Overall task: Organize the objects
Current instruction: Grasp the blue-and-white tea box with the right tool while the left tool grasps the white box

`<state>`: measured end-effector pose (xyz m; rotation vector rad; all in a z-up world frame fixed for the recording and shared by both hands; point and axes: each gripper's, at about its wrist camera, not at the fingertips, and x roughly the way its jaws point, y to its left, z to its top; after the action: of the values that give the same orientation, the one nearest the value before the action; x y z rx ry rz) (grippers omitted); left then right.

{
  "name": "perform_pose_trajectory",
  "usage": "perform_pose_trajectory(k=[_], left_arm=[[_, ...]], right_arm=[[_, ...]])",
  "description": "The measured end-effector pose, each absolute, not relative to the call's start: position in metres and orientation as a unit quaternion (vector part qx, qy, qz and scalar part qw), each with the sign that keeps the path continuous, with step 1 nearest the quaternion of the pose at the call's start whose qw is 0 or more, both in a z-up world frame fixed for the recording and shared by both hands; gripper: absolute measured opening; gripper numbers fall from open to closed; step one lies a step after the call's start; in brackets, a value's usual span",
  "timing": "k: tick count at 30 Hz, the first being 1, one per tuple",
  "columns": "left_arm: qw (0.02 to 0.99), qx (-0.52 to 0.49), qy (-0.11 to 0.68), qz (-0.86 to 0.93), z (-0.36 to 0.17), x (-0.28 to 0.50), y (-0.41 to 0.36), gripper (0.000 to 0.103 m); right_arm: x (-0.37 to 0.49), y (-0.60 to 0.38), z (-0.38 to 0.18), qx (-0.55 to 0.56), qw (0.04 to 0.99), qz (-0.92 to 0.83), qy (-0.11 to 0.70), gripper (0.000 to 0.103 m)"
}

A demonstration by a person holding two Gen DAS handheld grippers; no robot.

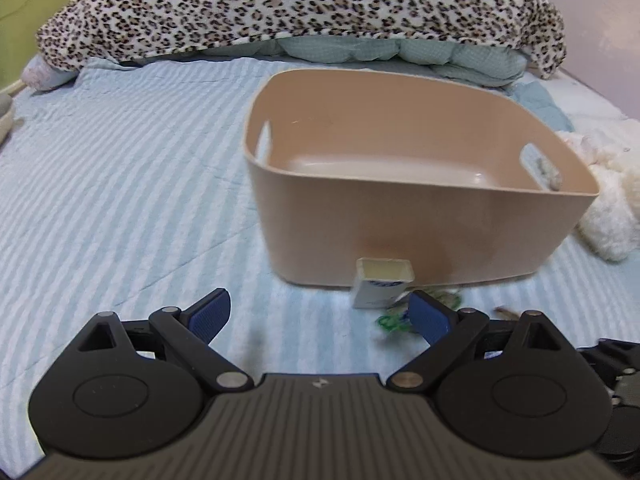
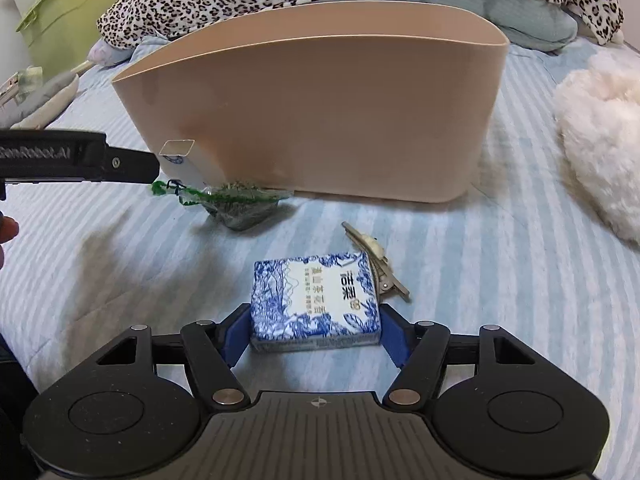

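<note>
Two blue pads of the right gripper [image 2: 316, 330] press the short sides of a blue-and-white tissue pack [image 2: 314, 302], holding it just ahead of the palm. The pack looks light and soft, so a squeeze across its width should suffice, though the wrapper may slip. Beyond it stands the beige bin [image 2: 320, 120]. The left gripper [image 1: 320, 314] is spread wide and empty, a small white box [image 1: 382, 284] just ahead.

Beige bin [image 2: 320, 120] upright on bed; blue-white tissue pack [image 2: 316, 300] flat before it; small white box [image 1: 382, 284], green-wrapped bundle [image 2: 236, 204], hair clip [image 2: 376, 260] nearby.
</note>
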<state>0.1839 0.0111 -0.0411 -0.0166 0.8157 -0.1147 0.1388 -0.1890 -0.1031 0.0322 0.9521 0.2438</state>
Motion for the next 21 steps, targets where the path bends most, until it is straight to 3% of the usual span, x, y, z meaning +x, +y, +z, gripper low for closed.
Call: perform_pose_trajectory(k=[5, 11, 14, 16, 18, 21], left_arm=[[0.921, 0.009, 0.385, -0.063, -0.038, 0.195, -0.006, 0.096], [0.914, 0.024, 0.401, -0.056, -0.052, 0.215, -0.021, 0.095], [0.908, 0.022, 0.413, -0.06, -0.06, 0.218, -0.021, 0.079], [0.905, 0.02, 0.42, -0.064, -0.064, 0.22, -0.019, 0.055], [0.903, 0.013, 0.425, -0.063, -0.067, 0.222, -0.015, 0.042], [0.904, -0.001, 0.423, -0.068, -0.065, 0.221, -0.009, 0.035]], right_arm=[[0.144, -0.189, -0.101, 0.017, 0.885, 0.114, 0.452, 0.061], [0.147, -0.192, -0.104, 0.022, 0.886, 0.111, 0.449, 0.061], [0.148, -0.194, -0.104, 0.026, 0.887, 0.108, 0.447, 0.061], [0.149, -0.195, -0.105, 0.03, 0.888, 0.108, 0.446, 0.061], [0.149, -0.194, -0.105, 0.03, 0.889, 0.109, 0.444, 0.06], [0.147, -0.195, -0.102, 0.035, 0.89, 0.108, 0.441, 0.06]])
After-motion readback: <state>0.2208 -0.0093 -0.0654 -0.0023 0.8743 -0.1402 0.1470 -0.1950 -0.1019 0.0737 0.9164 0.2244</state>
